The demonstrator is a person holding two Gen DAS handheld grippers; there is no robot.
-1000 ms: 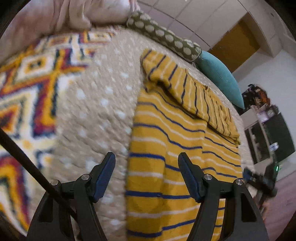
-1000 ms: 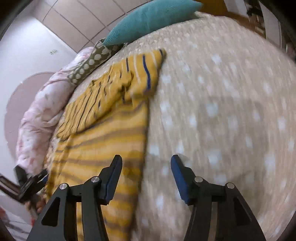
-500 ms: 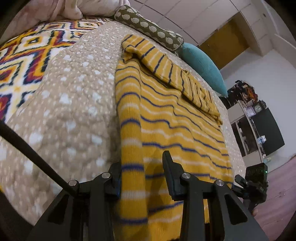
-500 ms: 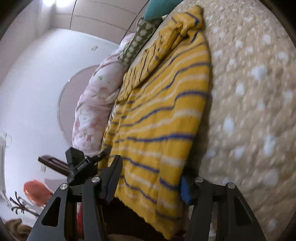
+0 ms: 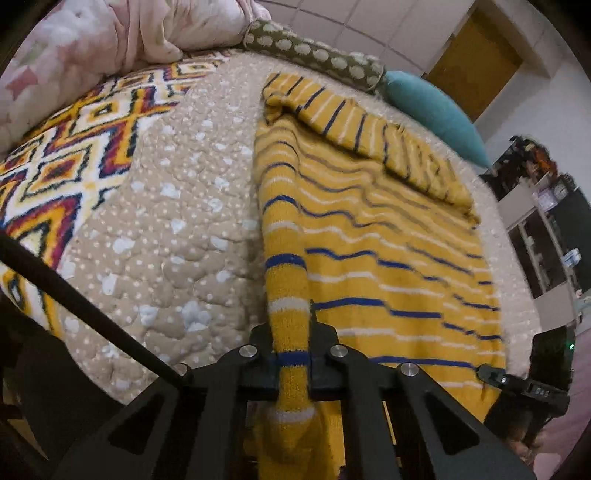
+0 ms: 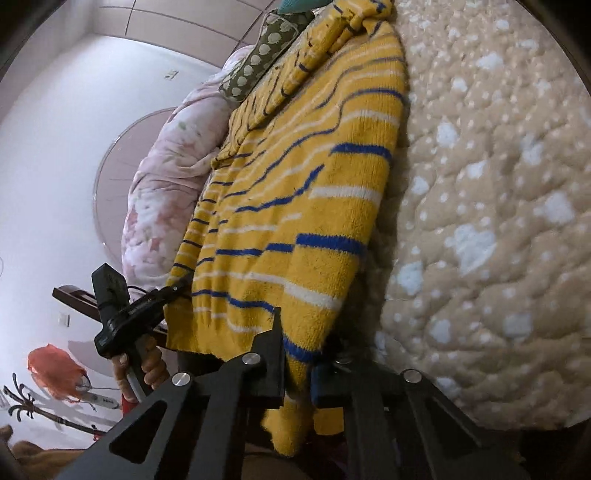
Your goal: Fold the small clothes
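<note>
A yellow sweater with blue and white stripes (image 5: 369,229) lies flat on the beige dotted bedspread (image 5: 177,206), its sleeves folded across the far end. My left gripper (image 5: 293,354) is shut on the sweater's near left hem corner at the bed edge. My right gripper (image 6: 297,363) is shut on the near right hem corner of the sweater (image 6: 295,192). The right gripper also shows in the left wrist view (image 5: 517,380), and the left gripper in the right wrist view (image 6: 147,302).
A patterned rug-like blanket (image 5: 66,158) covers the bed's left side. A pink quilt (image 5: 110,33), a green spotted bolster (image 5: 314,59) and a teal pillow (image 5: 436,110) lie at the head. Shelves (image 5: 546,229) stand at the right.
Both grippers moved down to the near hem and closed on its corners; they were open a second ago.
</note>
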